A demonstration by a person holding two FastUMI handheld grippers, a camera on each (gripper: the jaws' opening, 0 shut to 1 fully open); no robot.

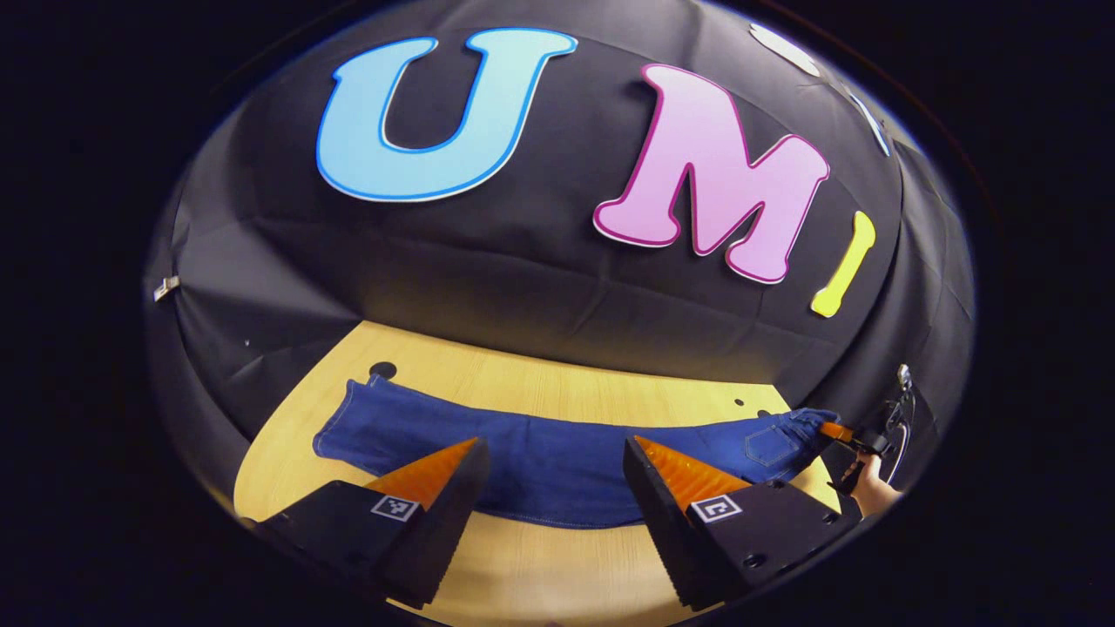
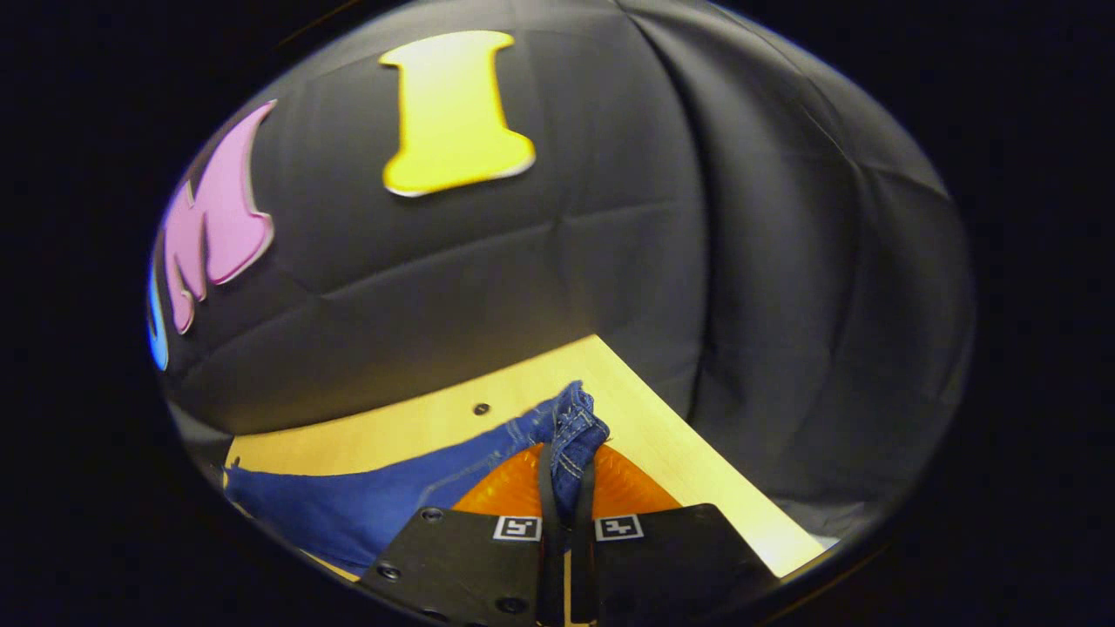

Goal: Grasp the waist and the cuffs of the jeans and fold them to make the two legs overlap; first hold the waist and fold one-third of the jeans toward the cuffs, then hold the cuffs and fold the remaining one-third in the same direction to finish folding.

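Observation:
Dark blue jeans [image 1: 540, 457] lie stretched across the wooden table [image 1: 557, 383], legs overlapped, cuffs at the left and the pocketed waist at the right. My left gripper [image 1: 550, 448] is open, hovering over the middle of the jeans with nothing between its fingers. In the left gripper view the right gripper [image 1: 834, 429] pinches the waist end, held by a hand [image 1: 871, 489]. In the right gripper view my right gripper [image 2: 566, 466] is shut on the jeans' waist [image 2: 573, 427], which bunches up between the fingers and lifts off the table [image 2: 662, 435].
The table has small dark holes [image 1: 382, 371] near its far edge. Black cloth walls rise close behind the table and on the right side. Bare wood [image 1: 540, 566] lies in front of the jeans.

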